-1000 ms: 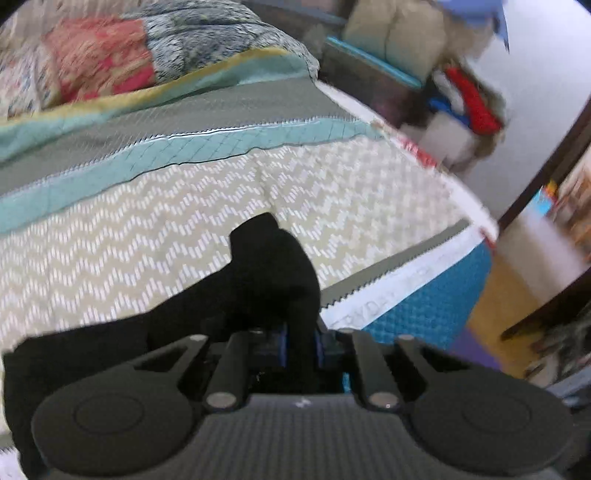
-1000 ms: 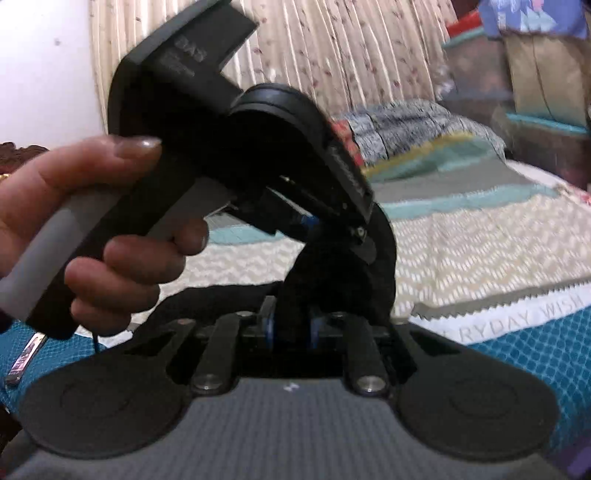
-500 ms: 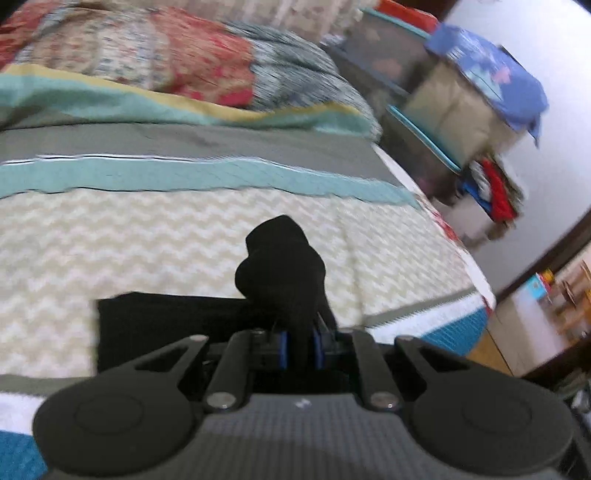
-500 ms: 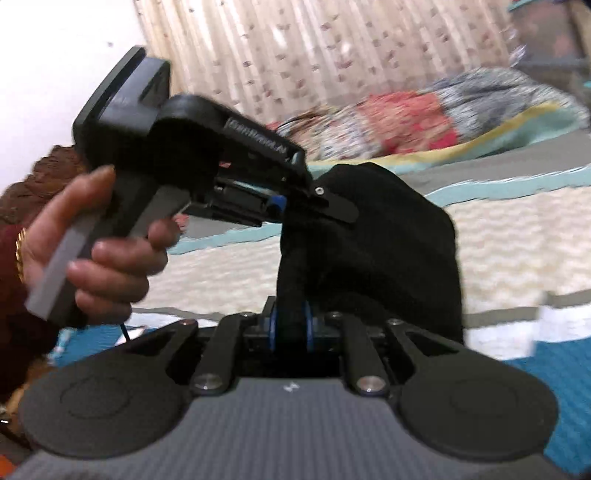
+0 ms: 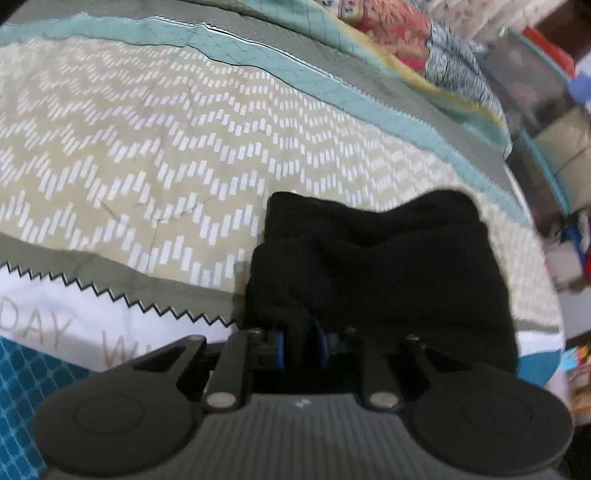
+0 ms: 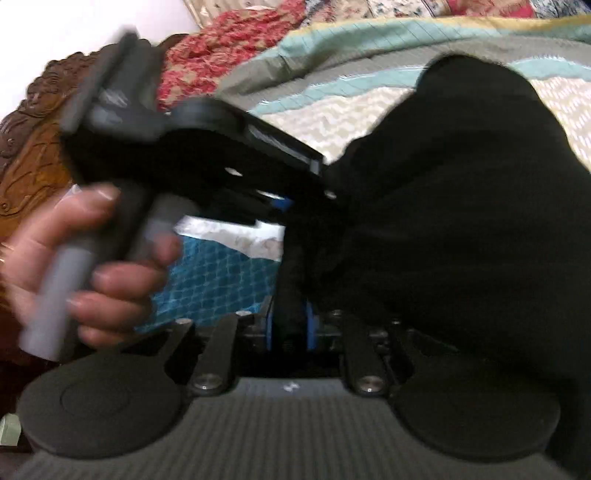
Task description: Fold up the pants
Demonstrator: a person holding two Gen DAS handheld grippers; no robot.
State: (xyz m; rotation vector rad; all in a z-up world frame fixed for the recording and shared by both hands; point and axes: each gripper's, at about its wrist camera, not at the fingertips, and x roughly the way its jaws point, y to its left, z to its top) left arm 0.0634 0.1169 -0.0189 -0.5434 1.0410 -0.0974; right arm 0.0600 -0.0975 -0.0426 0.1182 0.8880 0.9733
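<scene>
The black pants [image 5: 380,266] hang bunched over the patterned bed cover. My left gripper [image 5: 299,349] is shut on a fold of the black cloth, between its blue pads. In the right wrist view the pants [image 6: 461,221] fill the right side, and my right gripper [image 6: 290,328] is shut on an edge of them. The left gripper's body [image 6: 192,147], held in a hand, sits close at upper left, touching the same cloth. The rest of the pants is hidden behind the folds.
The bed cover [image 5: 147,147] has a beige chevron field, teal and grey bands and a blue edge. A floral quilt [image 5: 388,22] lies at the head. Storage boxes and clutter [image 5: 554,110] stand beyond the bed's right side. A carved wooden headboard [image 6: 26,147] is at left.
Both grippers have swung down and over the bed with the pants still held. The cloth now spreads wider in front of both cameras. The views are motion-blurred.
</scene>
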